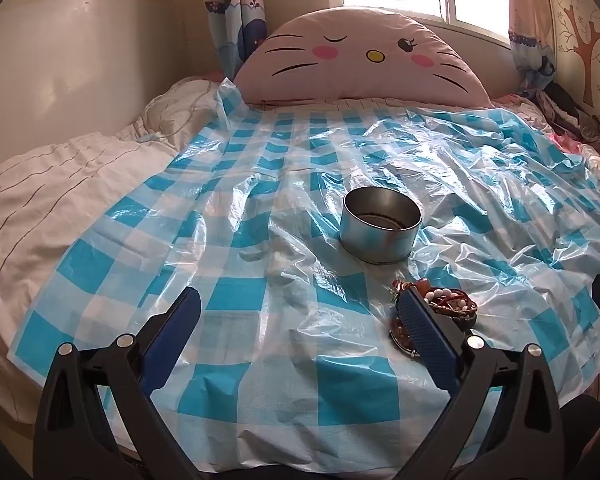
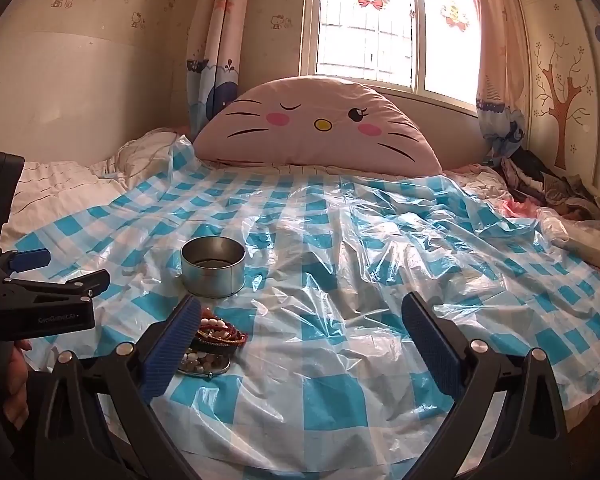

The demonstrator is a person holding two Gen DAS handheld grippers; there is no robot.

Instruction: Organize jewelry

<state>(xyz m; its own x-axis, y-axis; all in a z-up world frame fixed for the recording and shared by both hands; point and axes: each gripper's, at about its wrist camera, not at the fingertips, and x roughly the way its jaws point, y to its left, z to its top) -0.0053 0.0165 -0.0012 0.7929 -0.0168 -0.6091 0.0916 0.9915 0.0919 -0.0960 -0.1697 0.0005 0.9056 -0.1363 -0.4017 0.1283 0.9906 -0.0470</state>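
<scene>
A pile of bracelets and beaded jewelry [image 1: 452,304] lies on the blue-and-white checked plastic sheet [image 1: 260,240], partly hidden behind my left gripper's right finger. A round metal tin [image 1: 380,226] stands open just beyond it. My left gripper [image 1: 300,332] is open and empty, with the pile to the right of its gap. In the right wrist view the pile [image 2: 216,340] sits by the left finger of my open, empty right gripper [image 2: 300,332], and the tin [image 2: 213,266] stands behind it. The left gripper [image 2: 56,276] shows at the left edge.
A large pink cat-face cushion [image 1: 360,56] leans at the head of the bed under the window. A white quilt [image 1: 60,192] lies left of the sheet. Crumpled clothes [image 2: 548,192] lie at the far right by the wall.
</scene>
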